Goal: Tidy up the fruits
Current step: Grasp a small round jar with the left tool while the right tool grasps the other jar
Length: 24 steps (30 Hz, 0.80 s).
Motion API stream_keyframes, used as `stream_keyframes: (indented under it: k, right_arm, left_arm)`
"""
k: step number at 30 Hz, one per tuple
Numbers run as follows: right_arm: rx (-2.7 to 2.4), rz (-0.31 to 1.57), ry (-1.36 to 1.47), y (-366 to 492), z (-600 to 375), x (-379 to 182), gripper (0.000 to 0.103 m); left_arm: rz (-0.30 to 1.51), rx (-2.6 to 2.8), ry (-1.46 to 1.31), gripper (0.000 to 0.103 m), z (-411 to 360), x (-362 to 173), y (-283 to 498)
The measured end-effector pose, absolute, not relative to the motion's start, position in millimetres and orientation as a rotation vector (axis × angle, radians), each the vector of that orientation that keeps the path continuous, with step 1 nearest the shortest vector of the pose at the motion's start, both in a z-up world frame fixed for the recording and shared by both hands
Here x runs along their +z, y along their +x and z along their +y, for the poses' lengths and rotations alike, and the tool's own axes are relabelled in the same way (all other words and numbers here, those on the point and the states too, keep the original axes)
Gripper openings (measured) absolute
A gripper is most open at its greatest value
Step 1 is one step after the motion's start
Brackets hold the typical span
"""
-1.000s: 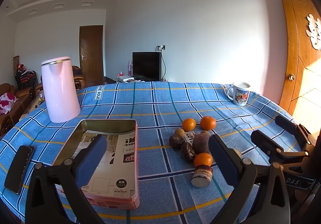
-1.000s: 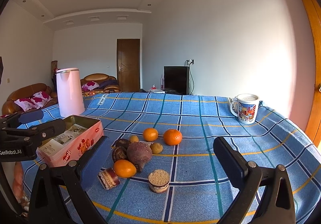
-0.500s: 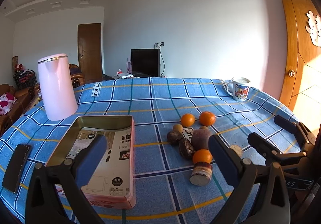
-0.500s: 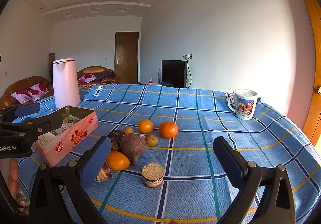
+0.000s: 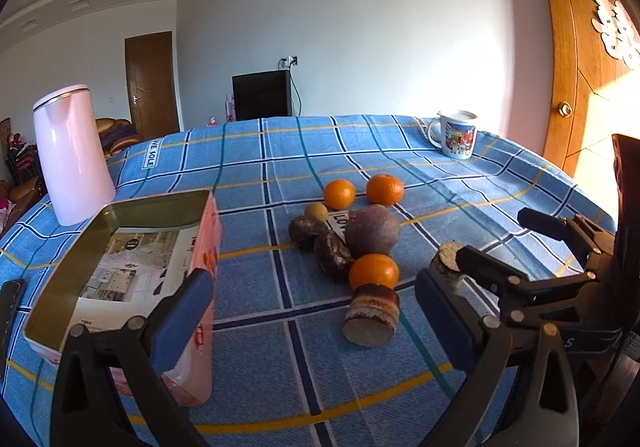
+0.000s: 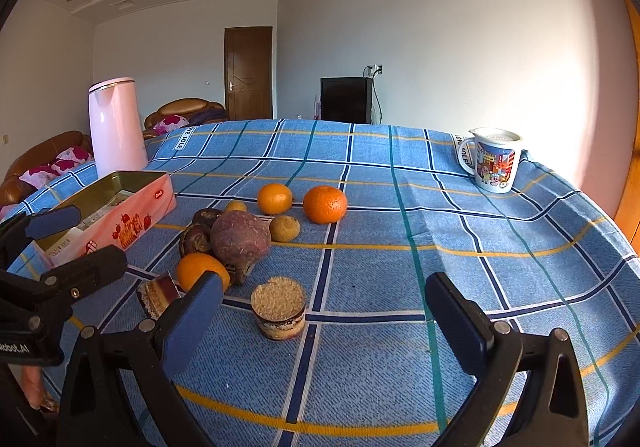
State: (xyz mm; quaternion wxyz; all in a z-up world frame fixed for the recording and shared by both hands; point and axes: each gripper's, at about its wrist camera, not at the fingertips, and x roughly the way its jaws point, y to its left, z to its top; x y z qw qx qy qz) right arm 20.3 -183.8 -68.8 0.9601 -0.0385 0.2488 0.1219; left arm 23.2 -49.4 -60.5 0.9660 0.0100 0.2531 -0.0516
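Fruits lie clustered on a blue checked tablecloth: three oranges (image 5: 373, 270) (image 6: 324, 203), a large purple round fruit (image 5: 372, 229) (image 6: 240, 238), dark passion fruits (image 5: 332, 252) and small brownish fruits (image 6: 284, 227). Two cake pieces lie among them (image 5: 372, 314) (image 6: 278, 307). An open pink tin (image 5: 124, 263) (image 6: 108, 213) sits left of the fruits. My left gripper (image 5: 316, 311) is open and empty, just short of the cluster. My right gripper (image 6: 324, 321) is open and empty, over the upright cake piece.
A pink kettle (image 5: 72, 155) stands at the back left. A printed mug (image 6: 494, 161) stands at the back right. A dark phone (image 5: 8, 307) lies at the left table edge. A wooden door (image 5: 580, 59) is on the right.
Both grippers have moved forward and lower toward the fruit cluster, which looms larger. Both stay open. Nothing on the table has moved.
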Motion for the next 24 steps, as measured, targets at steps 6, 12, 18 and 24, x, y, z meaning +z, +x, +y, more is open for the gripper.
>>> stream_keyframes:
  k: [6, 12, 18, 24]
  right_arm:
    - [0.287, 0.55, -0.082, 28.5, -178.9, -74.9, 0.088]
    - [0.344, 0.596, -0.071, 35.0, -173.9, -79.6, 0.076]
    - [0.368, 0.642, -0.093, 40.7, -170.0, -85.2, 0.058]
    - [0.414, 0.679, -0.129, 44.1, -164.9, -90.3, 0.035]
  left_arm:
    - [0.57, -0.154, 0.025, 0.082, -56.4, -72.4, 30.6]
    - [0.574, -0.17, 0.047, 0.079, -64.6, -73.9, 30.2]
    - [0.646, -0.214, 0.07, 0.065, -74.0, -86.6, 40.9]
    - [0.7, -0.261, 0.015, 0.043, -69.8, -94.1, 48.0]
